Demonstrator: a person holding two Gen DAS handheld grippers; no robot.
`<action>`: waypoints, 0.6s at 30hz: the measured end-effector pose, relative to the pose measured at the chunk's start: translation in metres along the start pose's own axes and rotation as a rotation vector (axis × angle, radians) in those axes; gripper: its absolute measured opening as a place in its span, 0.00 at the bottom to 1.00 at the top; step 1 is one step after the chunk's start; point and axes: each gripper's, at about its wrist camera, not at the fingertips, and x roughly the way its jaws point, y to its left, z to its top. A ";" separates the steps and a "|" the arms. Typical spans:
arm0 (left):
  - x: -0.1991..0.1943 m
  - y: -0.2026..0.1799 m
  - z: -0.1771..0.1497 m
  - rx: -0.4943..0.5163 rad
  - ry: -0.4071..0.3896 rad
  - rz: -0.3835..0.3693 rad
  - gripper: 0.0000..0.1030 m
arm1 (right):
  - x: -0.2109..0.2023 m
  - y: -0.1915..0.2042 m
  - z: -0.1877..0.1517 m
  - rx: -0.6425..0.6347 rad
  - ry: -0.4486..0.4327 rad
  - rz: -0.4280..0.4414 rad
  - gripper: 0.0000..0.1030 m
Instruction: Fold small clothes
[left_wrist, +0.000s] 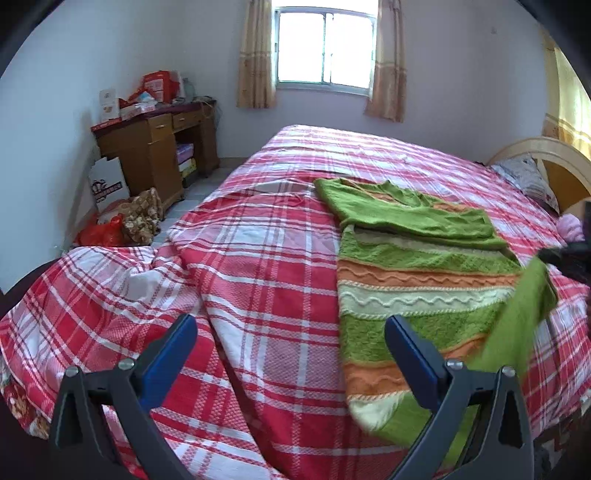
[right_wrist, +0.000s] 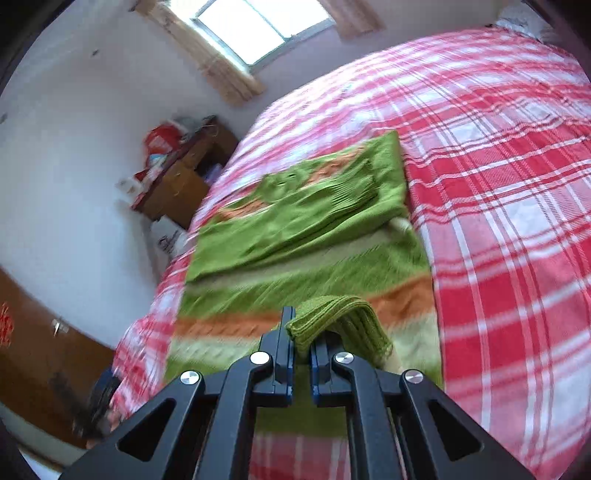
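Note:
A small knitted sweater (left_wrist: 417, 280), green with orange and cream stripes, lies flat on the bed, one sleeve folded across its chest. My left gripper (left_wrist: 291, 354) is open and empty, hovering above the bedspread to the left of the sweater's hem. My right gripper (right_wrist: 301, 354) is shut on the ribbed green cuff (right_wrist: 332, 317) of the sweater's other sleeve and holds it lifted over the sweater's body (right_wrist: 295, 236). That raised sleeve (left_wrist: 517, 325) shows blurred at the right in the left wrist view.
A red and white plaid bedspread (left_wrist: 258, 258) covers the bed. A wooden headboard (left_wrist: 554, 158) and pillow stand at the right. A wooden desk (left_wrist: 155, 147) with boxes and bags stands by the left wall, under a window (left_wrist: 325, 48).

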 end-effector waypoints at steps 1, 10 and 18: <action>0.001 0.000 -0.001 0.011 0.006 -0.015 1.00 | 0.013 -0.004 0.004 0.005 0.006 -0.029 0.05; 0.008 -0.037 -0.013 0.237 0.064 -0.225 1.00 | 0.053 -0.026 -0.001 0.044 0.054 -0.081 0.06; 0.055 -0.091 -0.015 0.327 0.101 -0.211 0.84 | 0.053 -0.019 -0.004 -0.021 0.050 -0.103 0.06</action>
